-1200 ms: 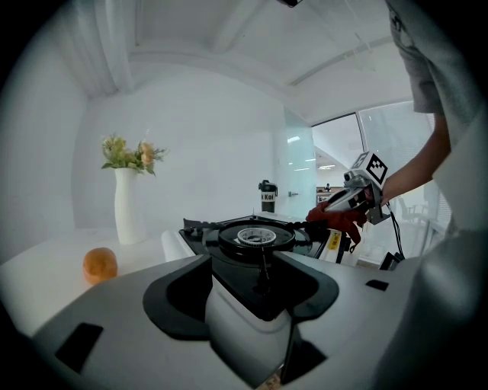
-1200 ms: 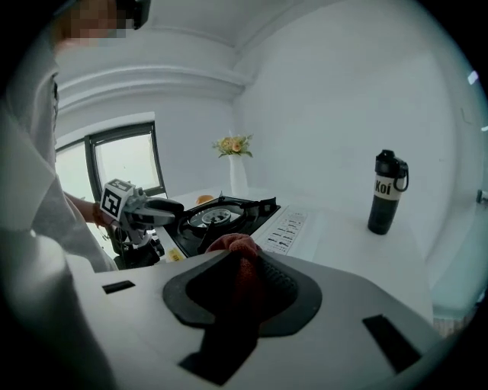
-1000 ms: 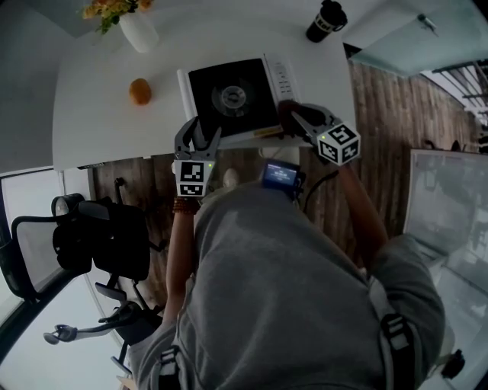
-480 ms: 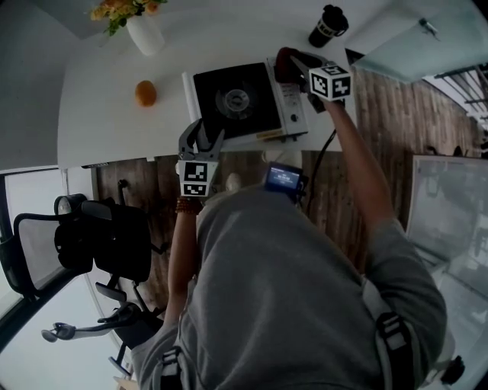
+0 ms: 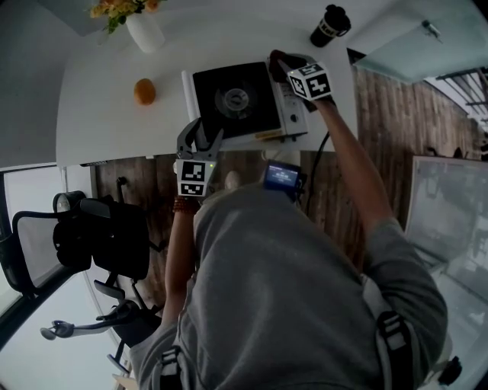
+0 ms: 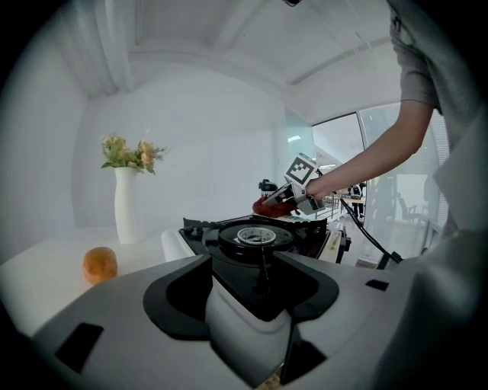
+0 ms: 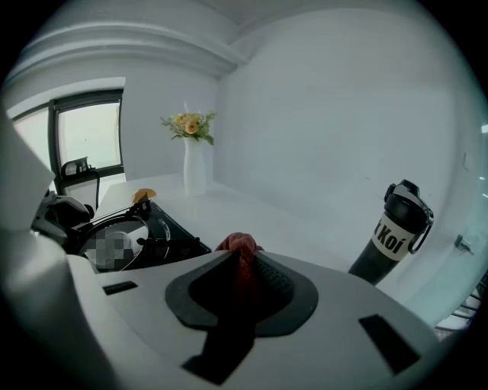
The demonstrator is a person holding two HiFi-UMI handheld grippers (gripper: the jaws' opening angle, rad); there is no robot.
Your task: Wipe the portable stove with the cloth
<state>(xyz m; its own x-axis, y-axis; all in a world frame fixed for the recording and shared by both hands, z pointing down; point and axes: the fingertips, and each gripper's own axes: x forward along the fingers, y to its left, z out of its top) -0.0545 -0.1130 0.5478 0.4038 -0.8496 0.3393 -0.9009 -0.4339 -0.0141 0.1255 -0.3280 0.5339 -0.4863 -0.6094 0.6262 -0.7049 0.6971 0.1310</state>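
Stove first: my portable stove [image 5: 236,99] sits square on the white tabletop [image 5: 107,122], its near side almost flush with the tabletop's near edge, with wooden floor [image 5: 381,114] and a black office chair [image 5: 91,236] below. My left tongs [image 5: 203,131] stand at that near side towards the left corner, jaws wide apart and clamping nothing; the stove's white front wall shows in the gap between them. The stove has a flat, glossy black top with a round metal burner ring [image 5: 234,97] at its middle, and a white control strip [image 5: 293,107] runs down its right side.

At the far right corner, where the black top meets that strip, my right tongs [image 5: 288,70] are pinched tight on the cloth [image 6: 268,206]. It is a dark red, soft, crumpled wad bulging past the tips. I cannot tell whether it presses on the surface.

Left of the stove the tabletop lies open, with a small round orange fruit [image 5: 143,91] well apart from the stove. Beyond it, near the far edge, stands a tall, smooth white vase [image 5: 145,34] holding yellow and orange flowers [image 5: 114,9]. Past the cloth, at the far right, a dark cylindrical bottle [image 5: 328,23] with a loop handle stands upright, with bare tabletop between it and the stove.
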